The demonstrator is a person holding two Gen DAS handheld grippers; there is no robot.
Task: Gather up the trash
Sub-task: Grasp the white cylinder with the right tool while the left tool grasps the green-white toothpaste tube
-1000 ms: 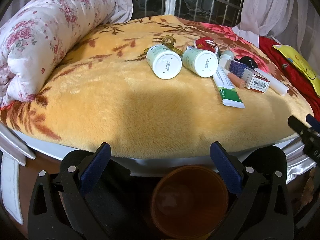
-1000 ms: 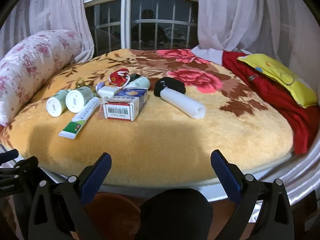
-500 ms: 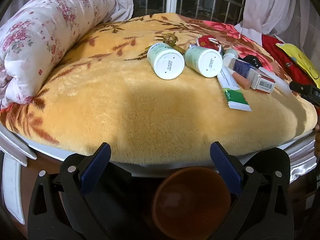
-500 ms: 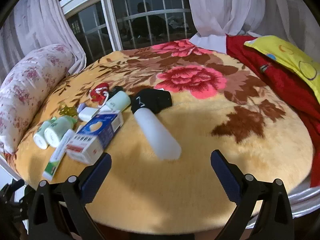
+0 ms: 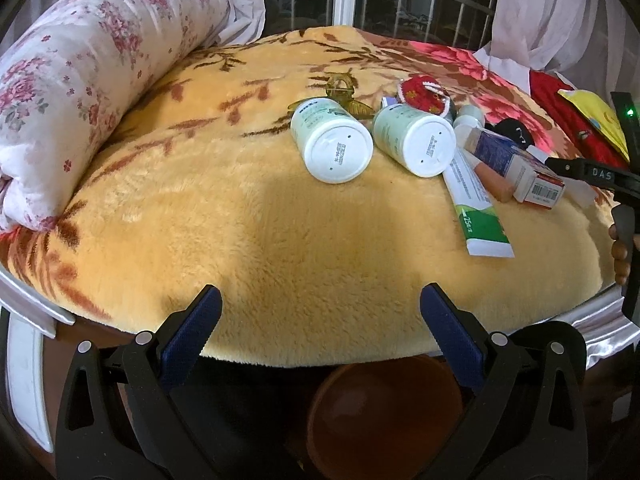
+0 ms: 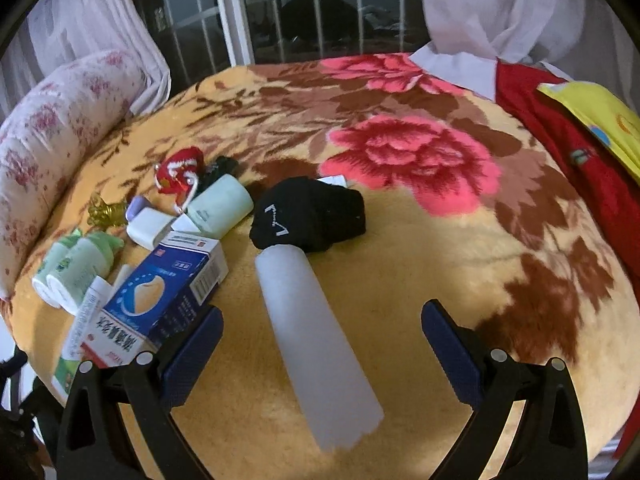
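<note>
The right gripper (image 6: 322,336), spread wide, has advanced over the white tube (image 6: 316,348). A grasp looks next. The left gripper (image 5: 320,320) waits open

left wrist view looks from the bed's edge; right wrist view hovers close over the plush yellow floral blanket (image 6: 400,288); both share the blue-and-white cardboard box (image 5: 516,160).

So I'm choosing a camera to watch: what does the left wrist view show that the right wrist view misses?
Left only: the round orange-brown bin below the bed edge and the white bottle bases. Right only: the long frosted white tube between the open right tongs and the black knitted sock. Both: the blue-and-white carton, the green-and-white squeeze tube.
</note>
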